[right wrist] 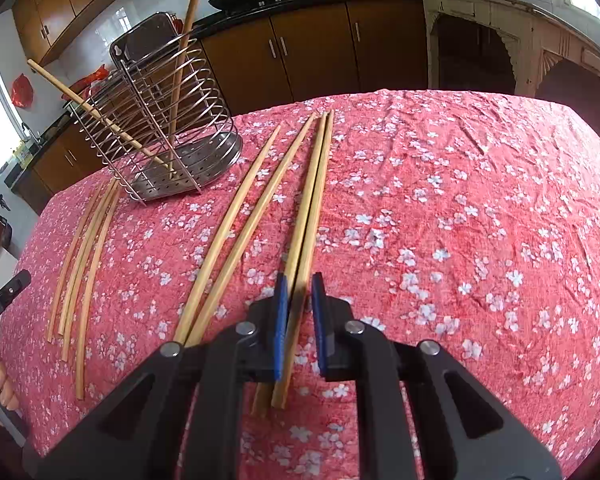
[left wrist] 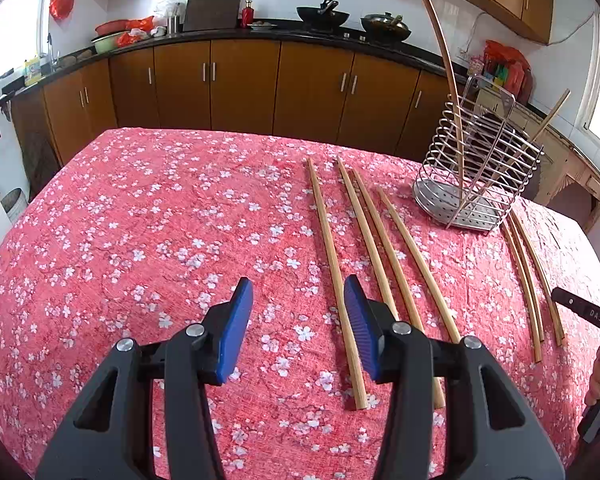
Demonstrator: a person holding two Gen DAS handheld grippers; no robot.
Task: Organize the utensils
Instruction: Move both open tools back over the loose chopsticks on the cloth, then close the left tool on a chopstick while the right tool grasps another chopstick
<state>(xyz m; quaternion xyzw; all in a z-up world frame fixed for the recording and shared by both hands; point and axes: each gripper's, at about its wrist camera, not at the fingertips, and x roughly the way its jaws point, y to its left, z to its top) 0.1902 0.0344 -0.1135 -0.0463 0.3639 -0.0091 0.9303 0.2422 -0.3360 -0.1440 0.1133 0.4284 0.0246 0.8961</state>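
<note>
Wooden chopsticks lie on a red flowered tablecloth (left wrist: 160, 240). My left gripper (left wrist: 298, 292) hangs open low over the cloth. The leftmost chopstick (left wrist: 328, 248) of a loose group runs just beside its right pad, and nothing sits between the pads. My right gripper (right wrist: 300, 280) is shut on a pair of chopsticks (right wrist: 312, 200) lying side by side; their near ends poke out under the fingers. A wire utensil holder (left wrist: 440, 196) (right wrist: 204, 160) stands on the table with two chopsticks (right wrist: 184, 40) leaning in it.
Three thin curved sticks (left wrist: 528, 280) (right wrist: 84, 260) lie in front of the holder. Two more chopsticks (right wrist: 236, 224) lie left of the gripped pair. A hand (right wrist: 0, 380) shows at the left edge. Brown kitchen cabinets (left wrist: 240, 80) stand beyond the table's far edge.
</note>
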